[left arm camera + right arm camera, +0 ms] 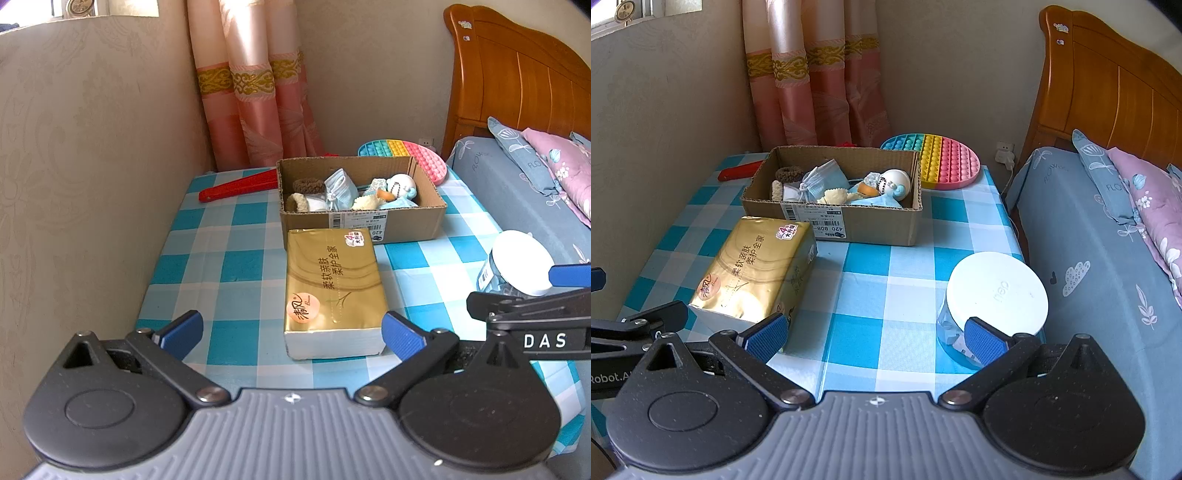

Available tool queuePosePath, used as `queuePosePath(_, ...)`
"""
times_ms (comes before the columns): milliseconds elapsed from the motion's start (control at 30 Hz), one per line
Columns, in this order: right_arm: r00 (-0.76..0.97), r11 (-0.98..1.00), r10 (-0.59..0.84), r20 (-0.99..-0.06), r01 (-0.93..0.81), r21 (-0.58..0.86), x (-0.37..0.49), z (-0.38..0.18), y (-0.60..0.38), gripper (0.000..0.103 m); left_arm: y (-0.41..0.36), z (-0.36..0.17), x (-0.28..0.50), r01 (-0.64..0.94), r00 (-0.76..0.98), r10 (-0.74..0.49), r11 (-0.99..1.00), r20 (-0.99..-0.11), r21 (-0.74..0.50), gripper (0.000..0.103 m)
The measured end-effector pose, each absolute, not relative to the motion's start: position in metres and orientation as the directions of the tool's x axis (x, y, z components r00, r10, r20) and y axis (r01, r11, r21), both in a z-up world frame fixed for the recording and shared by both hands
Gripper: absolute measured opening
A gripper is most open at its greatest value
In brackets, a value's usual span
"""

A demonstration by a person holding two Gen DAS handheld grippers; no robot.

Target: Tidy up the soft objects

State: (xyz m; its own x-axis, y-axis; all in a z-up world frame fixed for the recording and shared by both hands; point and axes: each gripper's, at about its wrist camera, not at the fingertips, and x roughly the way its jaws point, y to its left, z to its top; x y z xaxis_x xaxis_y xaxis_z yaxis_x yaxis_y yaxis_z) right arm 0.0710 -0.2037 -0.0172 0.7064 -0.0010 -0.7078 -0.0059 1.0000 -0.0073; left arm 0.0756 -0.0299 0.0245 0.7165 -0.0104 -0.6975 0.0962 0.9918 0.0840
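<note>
On the small table under its blue-and-white checked cloth point(871, 280), the open brown cardboard box point(871, 225) sits toward the back, already holding soft things: a crumpled pale-blue face mask point(822, 181), brown hair ties, a plush toy with a round white head point(895, 181). Just in front of it lies the gold-wrapped pack of soft tissues point(334, 284), its far end close against the box's front wall. A clear jar with a white round lid point(997, 291) stands near the table's right edge.

The left gripper point(291, 330) has its blue-padded jaws spread wide on either side of the tissue pack's near end, not touching. The right gripper point(877, 338) is equally wide and empty, between pack and jar.

Judging by this, most sorting is done and the tissue pack is the piece in hand. Next the left jaws need to advance and close across its near end; the soft wrapper will give under pressure.
</note>
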Motion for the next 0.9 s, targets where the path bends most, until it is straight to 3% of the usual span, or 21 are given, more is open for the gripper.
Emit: queuePosePath(900,0.711,1.0,0.0,-0.704,-0.008,-0.008,0.0701,-0.0158,-0.2047,0.103,-0.0304,0.0254,0.0746,0.096,0.718,-0.009,0.992,-0.695,0.086,0.102)
